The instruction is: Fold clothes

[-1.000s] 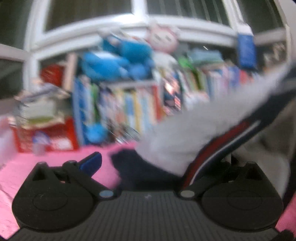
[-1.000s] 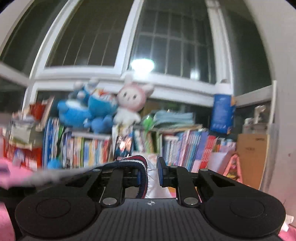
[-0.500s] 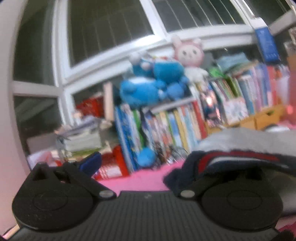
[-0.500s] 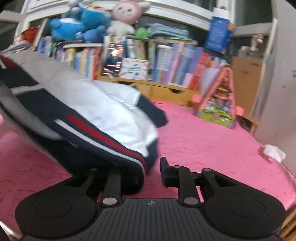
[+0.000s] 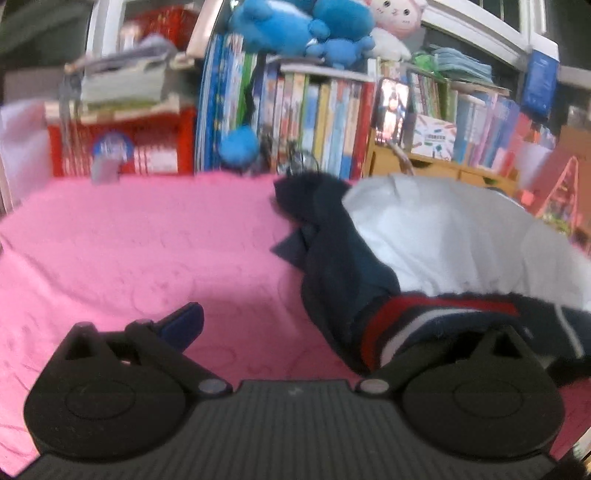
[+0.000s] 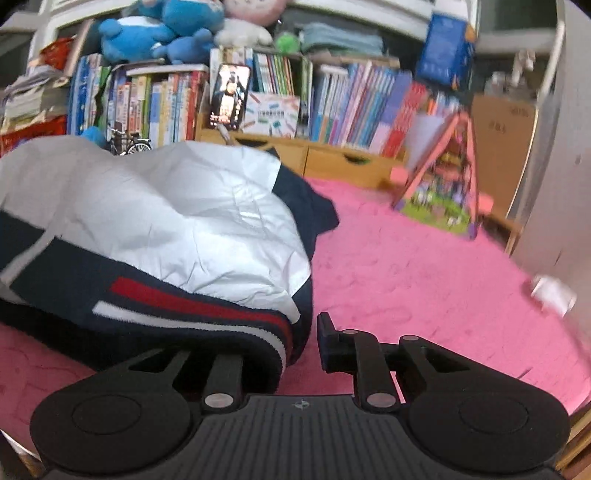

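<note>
Pink cover (image 5: 129,240): a textured pink cloth fills the lower half of both wrist views, running back to the shelves.
Bookshelf (image 6: 332,99): rows of upright books stretch across the top of both views, with a low wooden drawer unit (image 6: 332,158) under their right part.
Jacket (image 6: 177,221): a white and navy garment with a red and white striped hem lies bunched on the pink cover, at centre left in the right wrist view and at right in the left wrist view (image 5: 443,236).
Plush toys (image 5: 295,26): blue soft toys and a pink-and-white one sit on top of the books, upper centre.
Toy house (image 6: 443,181): a pink-roofed model stands on the cover at right, well apart from the jacket.
Left gripper (image 5: 295,332): jaws stand wide apart; the left finger (image 5: 181,325) is bare over the pink cover, while the jacket's striped hem drapes over the right one and hides its tip. Nothing is pinched between them.
Right gripper (image 6: 288,339): jaws sit fairly close together; the striped hem covers the left finger, and the right finger (image 6: 328,343) shows a pink gap beside the cloth. Whether the hem is clamped cannot be told.
</note>
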### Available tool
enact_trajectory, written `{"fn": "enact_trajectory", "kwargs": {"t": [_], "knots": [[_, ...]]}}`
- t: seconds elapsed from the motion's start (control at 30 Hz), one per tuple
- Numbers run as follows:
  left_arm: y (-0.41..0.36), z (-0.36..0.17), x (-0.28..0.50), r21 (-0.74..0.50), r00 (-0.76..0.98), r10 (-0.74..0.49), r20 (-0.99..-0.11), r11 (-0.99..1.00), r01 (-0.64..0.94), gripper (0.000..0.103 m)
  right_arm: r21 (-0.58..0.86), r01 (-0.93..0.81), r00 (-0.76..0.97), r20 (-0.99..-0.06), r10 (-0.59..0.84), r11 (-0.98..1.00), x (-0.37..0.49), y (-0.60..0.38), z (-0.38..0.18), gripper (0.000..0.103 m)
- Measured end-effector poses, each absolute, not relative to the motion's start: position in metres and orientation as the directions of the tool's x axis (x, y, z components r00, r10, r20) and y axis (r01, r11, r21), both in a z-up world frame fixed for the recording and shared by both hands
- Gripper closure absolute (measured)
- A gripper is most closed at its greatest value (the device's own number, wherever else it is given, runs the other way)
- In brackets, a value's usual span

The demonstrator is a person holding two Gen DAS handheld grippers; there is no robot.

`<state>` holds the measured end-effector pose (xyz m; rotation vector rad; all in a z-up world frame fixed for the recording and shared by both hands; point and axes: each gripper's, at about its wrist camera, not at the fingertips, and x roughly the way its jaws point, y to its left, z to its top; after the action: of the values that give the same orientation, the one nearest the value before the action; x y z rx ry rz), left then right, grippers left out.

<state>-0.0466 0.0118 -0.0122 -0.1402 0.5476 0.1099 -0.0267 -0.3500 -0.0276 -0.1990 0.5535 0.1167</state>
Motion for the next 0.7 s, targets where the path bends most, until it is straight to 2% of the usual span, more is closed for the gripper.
{"fn": "enact_trajectory", "kwargs": {"t": [0.13, 0.2, 0.27, 0.33, 0.47, 0.57, 0.7], "knots": [[0.005, -0.021, -0.039, -0.053, 0.831, 0.104, -0.546, 0.986, -0.159, 0.0, -0.149, -0.165, 0.83, -0.555, 0.056, 0.975, -0.02, -0.346, -0.036, 0.082], [0.002, -0.027, -0.037, -0.04, 0.819, 0.109, -0.564, 0.986, -0.159, 0.0, -0.132, -0.164, 0.821, -0.568, 0.061, 0.978, -0.018, -0.345, -0.04, 0.077], [0.0, -0.034, -0.034, -0.033, 0.808, 0.112, -0.579, 0.987, -0.16, 0.0, -0.104, -0.159, 0.81, -0.582, 0.07, 0.982, -0.015, -0.345, -0.045, 0.069], [0.0, -0.039, -0.032, -0.027, 0.799, 0.114, -0.59, 0.987, -0.161, 0.0, -0.096, -0.155, 0.816, -0.573, 0.073, 0.983, -0.015, -0.346, -0.048, 0.066], [-0.002, -0.047, -0.031, -0.02, 0.793, 0.122, -0.597, 0.986, -0.167, 0.0, -0.117, -0.147, 0.832, -0.552, 0.059, 0.982, -0.015, -0.348, -0.05, 0.047], [-0.004, -0.049, -0.031, -0.003, 0.795, 0.131, -0.592, 0.986, -0.165, 0.0, -0.084, -0.158, 0.841, -0.533, 0.09, 0.984, -0.016, -0.354, -0.054, 0.043], [-0.004, -0.05, -0.031, -0.002, 0.797, 0.129, -0.59, 0.987, -0.161, 0.0, -0.075, -0.146, 0.866, -0.492, 0.091, 0.986, -0.019, -0.357, -0.06, 0.031]]}}
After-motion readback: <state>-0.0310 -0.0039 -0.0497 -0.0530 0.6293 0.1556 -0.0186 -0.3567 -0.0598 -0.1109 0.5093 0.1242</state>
